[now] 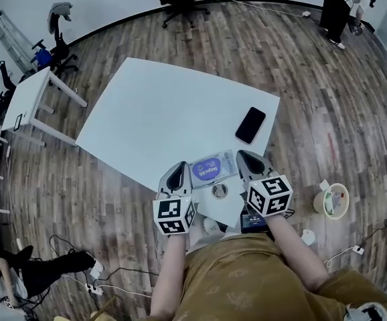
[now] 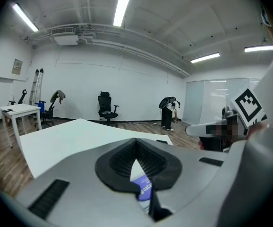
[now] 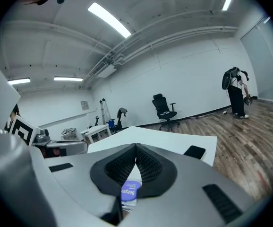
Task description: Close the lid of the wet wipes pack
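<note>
The wet wipes pack [image 1: 212, 168], pale blue with a purple oval on top, lies flat near the table's front edge. Whether its lid is up or down I cannot tell. My left gripper [image 1: 179, 167] sits just left of the pack and my right gripper [image 1: 243, 156] just right of it, both pointing away from me. In the left gripper view the jaws [image 2: 136, 143] meet at the tips, and a strip of the pack [image 2: 144, 189] shows below them. The right gripper [image 3: 136, 149] looks the same, with the pack [image 3: 130, 191] seen under its closed tips. Neither holds anything.
A black phone [image 1: 250, 125] lies on the white table [image 1: 153, 112] behind the right gripper. A small round object [image 1: 219, 190] rests at the table's near edge between the grippers. A second white desk [image 1: 29, 99], office chairs and a person [image 1: 334, 12] stand farther off.
</note>
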A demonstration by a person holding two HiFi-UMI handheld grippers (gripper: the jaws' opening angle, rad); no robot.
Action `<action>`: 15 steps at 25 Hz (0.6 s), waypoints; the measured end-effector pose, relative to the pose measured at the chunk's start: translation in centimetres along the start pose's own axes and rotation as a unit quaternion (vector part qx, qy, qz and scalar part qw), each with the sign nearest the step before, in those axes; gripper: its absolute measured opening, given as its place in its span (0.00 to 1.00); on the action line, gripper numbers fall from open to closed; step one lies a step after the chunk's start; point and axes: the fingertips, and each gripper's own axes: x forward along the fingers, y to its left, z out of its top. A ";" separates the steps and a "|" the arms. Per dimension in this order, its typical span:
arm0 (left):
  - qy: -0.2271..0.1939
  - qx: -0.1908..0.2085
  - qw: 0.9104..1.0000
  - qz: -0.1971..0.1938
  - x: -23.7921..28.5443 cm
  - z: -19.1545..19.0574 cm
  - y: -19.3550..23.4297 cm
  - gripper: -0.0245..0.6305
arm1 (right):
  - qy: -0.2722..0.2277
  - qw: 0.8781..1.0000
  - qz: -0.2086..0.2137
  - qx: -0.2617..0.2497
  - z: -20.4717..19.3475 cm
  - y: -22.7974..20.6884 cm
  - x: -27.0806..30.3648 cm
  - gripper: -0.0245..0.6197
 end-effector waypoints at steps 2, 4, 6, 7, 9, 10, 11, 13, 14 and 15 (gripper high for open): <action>-0.012 0.004 1.000 0.002 0.0 1.2 0.2 0.03 | -0.010 1.000 0.001 -0.003 0.8 0.5 0.2 0.05; -0.020 0.005 1.000 0.006 0.0 2.0 0.3 0.03 | -0.020 1.000 0.009 -0.003 1.5 1.0 0.3 0.05; -0.024 0.002 1.000 0.010 0.0 2.4 0.3 0.03 | -0.026 0.999 0.017 -0.002 2.1 1.3 0.2 0.05; -0.024 -0.001 1.000 0.013 -0.1 2.5 0.3 0.03 | -0.029 0.999 0.018 -0.004 2.4 1.4 0.0 0.05; -0.026 -0.001 1.000 0.017 -0.1 2.6 0.4 0.03 | -0.033 0.999 0.017 -0.011 2.9 1.6 -0.2 0.05; -0.029 -0.001 0.999 0.019 -0.1 2.8 0.5 0.03 | -0.036 0.999 0.017 -0.016 3.2 1.7 -0.2 0.05; -0.033 -0.001 0.999 0.021 -0.1 3.1 0.5 0.03 | -0.039 0.999 0.016 -0.021 3.5 1.7 -0.3 0.05; -0.043 0.000 0.999 0.025 -0.2 3.7 0.5 0.03 | -0.046 0.998 0.014 -0.033 4.2 1.8 -0.4 0.05; -0.049 0.001 0.998 0.026 -0.3 4.2 0.5 0.03 | -0.050 0.998 0.013 -0.039 4.6 1.9 -0.5 0.05; -0.055 0.004 0.998 0.028 -0.5 4.7 0.4 0.03 | -0.053 0.998 0.013 -0.044 4.9 2.0 -0.6 0.05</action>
